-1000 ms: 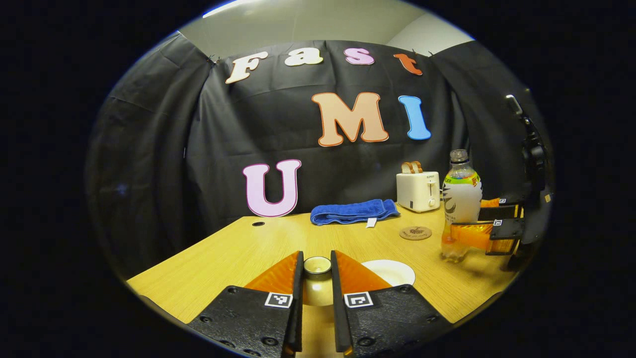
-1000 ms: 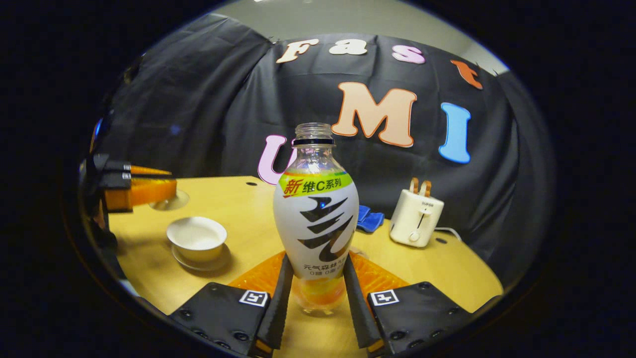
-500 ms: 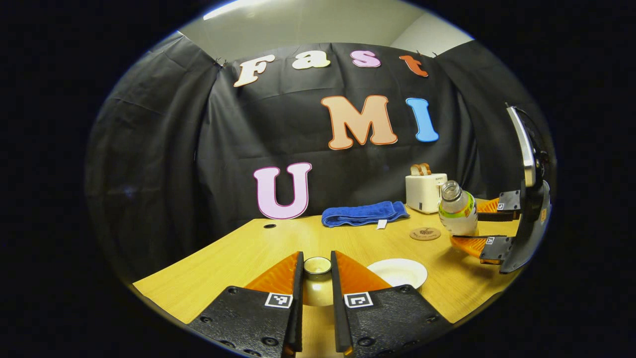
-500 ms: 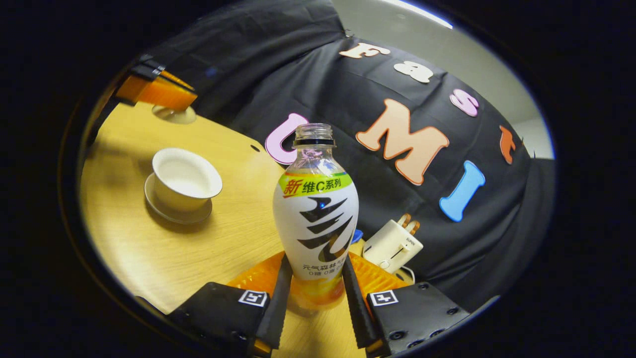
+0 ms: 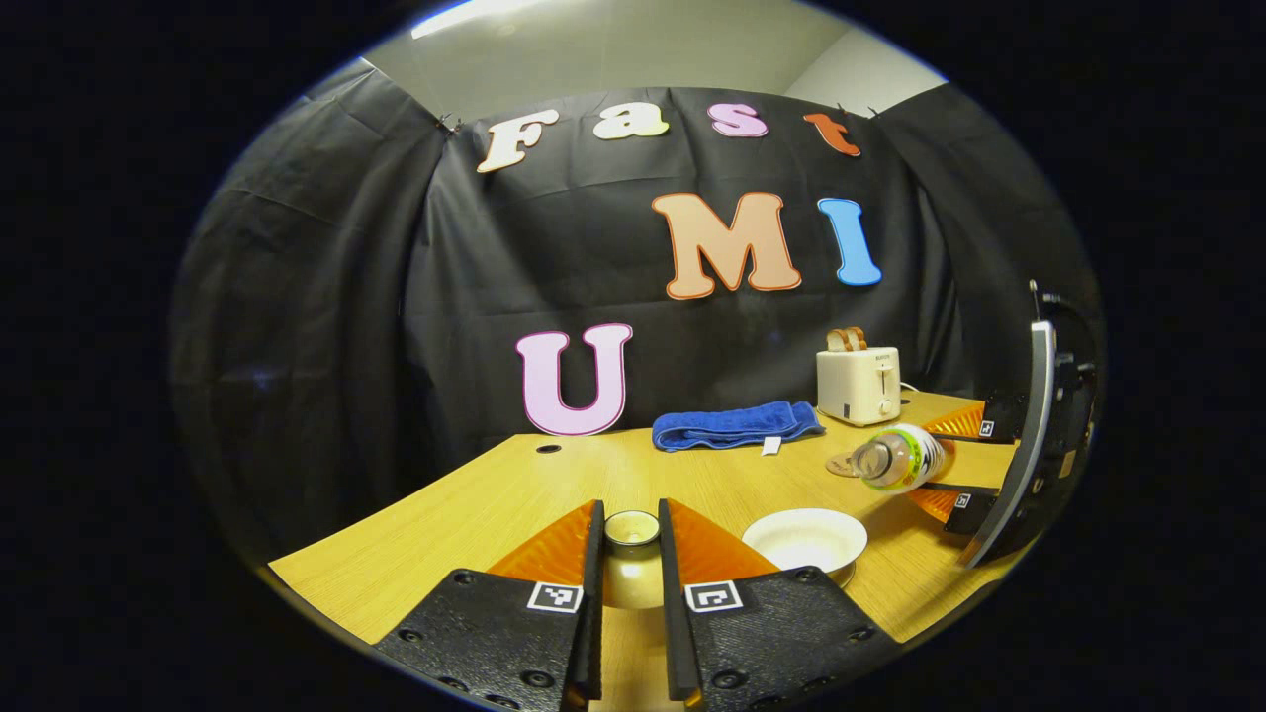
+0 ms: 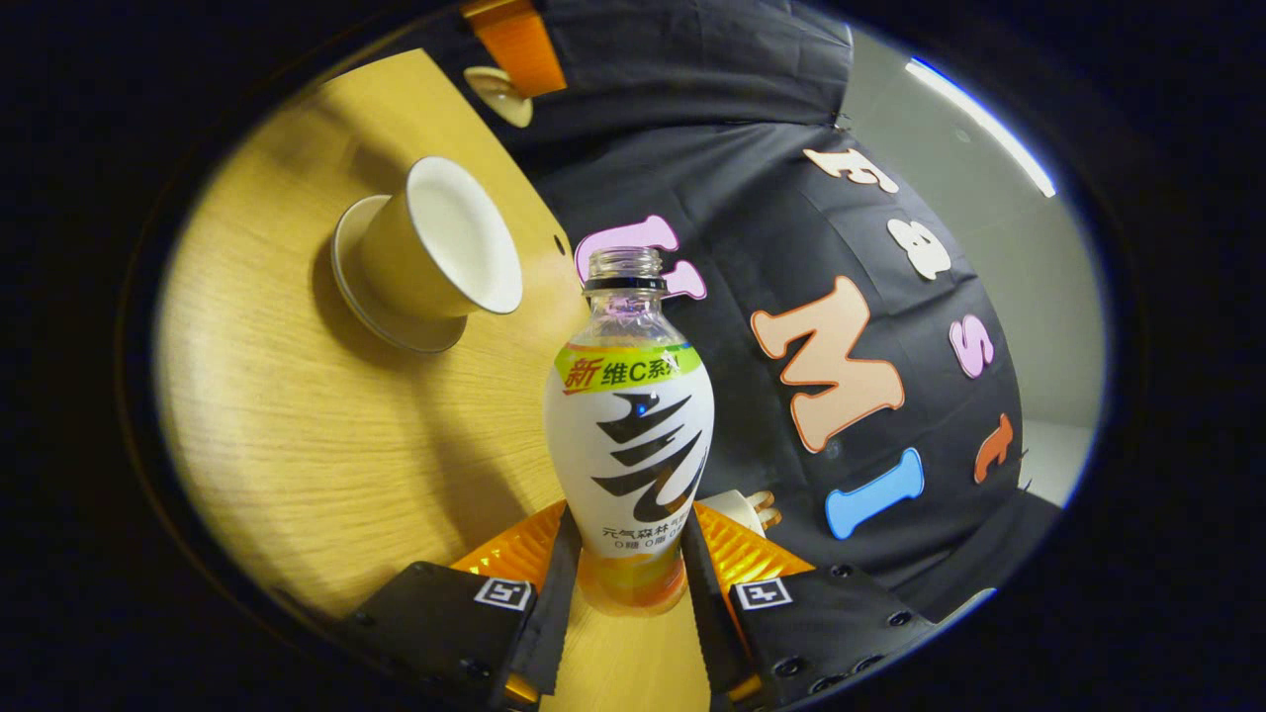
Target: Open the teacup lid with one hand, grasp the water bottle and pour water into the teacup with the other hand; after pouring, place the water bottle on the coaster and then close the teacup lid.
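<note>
1. My left gripper (image 5: 629,554) is closed on the knob of the teacup lid (image 5: 631,529), one finger pressing each side – the lid held up off the wooden table (image 5: 475,514).
2. Just ahead and to the right of that gripper sits the open white teacup (image 5: 804,539) on its saucer.
3. My right gripper (image 6: 623,569) clamps the lower body of the water bottle (image 6: 628,425), fingers pressing both sides.
4. In the left gripper view the bottle lies tipped nearly level, its uncapped mouth aimed toward the teacup – above and right of the cup's rim.
5. Behind the bottle lies a round coaster (image 5: 839,465), partly hidden.
6. Farther back, a folded blue towel (image 5: 737,425) and a white toaster (image 5: 859,384) stand near the cloth wall.
</note>
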### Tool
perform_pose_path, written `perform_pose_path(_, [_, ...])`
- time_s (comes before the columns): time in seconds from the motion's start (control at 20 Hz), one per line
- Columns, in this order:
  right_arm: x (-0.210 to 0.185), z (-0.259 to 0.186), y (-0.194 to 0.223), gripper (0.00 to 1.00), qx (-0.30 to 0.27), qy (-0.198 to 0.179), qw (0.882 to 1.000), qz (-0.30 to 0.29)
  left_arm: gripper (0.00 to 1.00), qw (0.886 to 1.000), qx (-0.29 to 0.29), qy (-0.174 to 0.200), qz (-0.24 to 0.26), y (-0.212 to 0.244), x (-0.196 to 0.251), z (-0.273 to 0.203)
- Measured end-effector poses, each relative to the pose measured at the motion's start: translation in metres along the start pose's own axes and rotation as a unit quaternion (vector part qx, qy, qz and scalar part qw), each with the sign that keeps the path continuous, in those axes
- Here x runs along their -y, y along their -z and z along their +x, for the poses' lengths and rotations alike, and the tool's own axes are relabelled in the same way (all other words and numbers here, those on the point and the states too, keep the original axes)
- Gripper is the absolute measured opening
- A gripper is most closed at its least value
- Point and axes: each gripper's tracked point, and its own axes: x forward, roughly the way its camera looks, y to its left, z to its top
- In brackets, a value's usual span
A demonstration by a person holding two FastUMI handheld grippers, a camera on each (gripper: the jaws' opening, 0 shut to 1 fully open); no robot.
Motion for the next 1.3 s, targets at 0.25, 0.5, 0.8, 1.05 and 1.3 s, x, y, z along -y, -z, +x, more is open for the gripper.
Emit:
perform_pose_path(0.25, [0.003,0.011,-0.001,0.59,0.005,0.001,0.998,-0.059,0.23,1.0,0.002,0.001,0.001,-0.001,-0.001,-0.001])
perform_pose_path(0.5, [-0.001,0.01,-0.01,0.59,0.021,0.004,0.993,-0.117,0.23,1.0,0.004,0.0,-0.001,-0.001,-0.002,-0.001])
perform_pose_path(0.8, [0.008,0.007,-0.015,0.59,0.037,0.017,0.982,-0.185,0.23,1.0,0.005,-0.001,-0.001,-0.003,-0.005,0.0])
perform_pose_path(1.05, [0.014,0.008,-0.024,0.6,0.054,0.019,0.966,-0.251,0.24,1.0,0.002,0.0,-0.01,-0.002,-0.006,0.0])
perform_pose_path(1.3, [0.028,0.017,-0.03,0.59,0.068,0.024,0.95,-0.304,0.23,1.0,0.001,-0.001,-0.016,0.0,-0.01,0.0])
